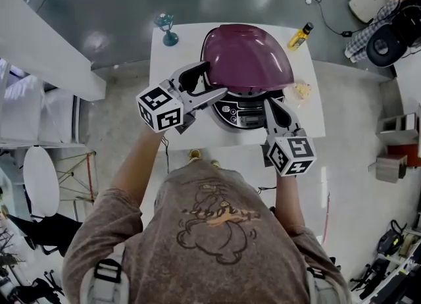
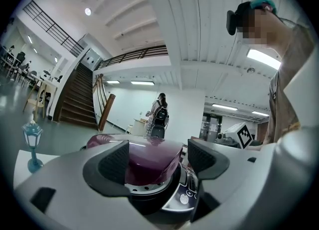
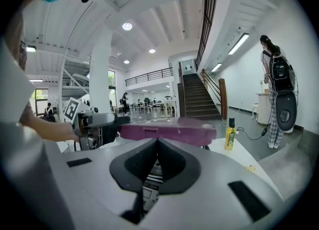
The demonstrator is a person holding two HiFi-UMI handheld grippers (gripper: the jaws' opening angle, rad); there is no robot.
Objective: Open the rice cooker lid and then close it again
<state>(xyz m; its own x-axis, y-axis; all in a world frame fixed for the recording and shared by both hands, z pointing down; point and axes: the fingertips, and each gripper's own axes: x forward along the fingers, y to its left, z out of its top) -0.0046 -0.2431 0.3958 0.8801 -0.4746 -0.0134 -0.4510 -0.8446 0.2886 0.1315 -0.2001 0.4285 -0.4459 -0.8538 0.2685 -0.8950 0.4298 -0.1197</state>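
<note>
The rice cooker (image 1: 245, 108) stands on a white table (image 1: 172, 128). Its purple lid (image 1: 247, 56) is slightly raised over the silver body and control panel (image 2: 185, 194). My left gripper (image 1: 205, 85) is open at the cooker's front left. The lid's edge (image 2: 149, 162) shows between its fingers (image 2: 112, 163), and I cannot tell whether they touch it. My right gripper (image 1: 276, 115) is shut and holds nothing, just in front of the cooker's right side. In the right gripper view the lid (image 3: 167, 129) lies level ahead, with the left gripper (image 3: 97, 124) at its left end.
A yellow bottle (image 1: 300, 36) stands at the table's far right corner. A small teal lamp figure (image 1: 167, 29) is at the far left corner, and a small pale item (image 1: 302, 90) lies right of the cooker. A person with a backpack (image 2: 159, 117) stands far off.
</note>
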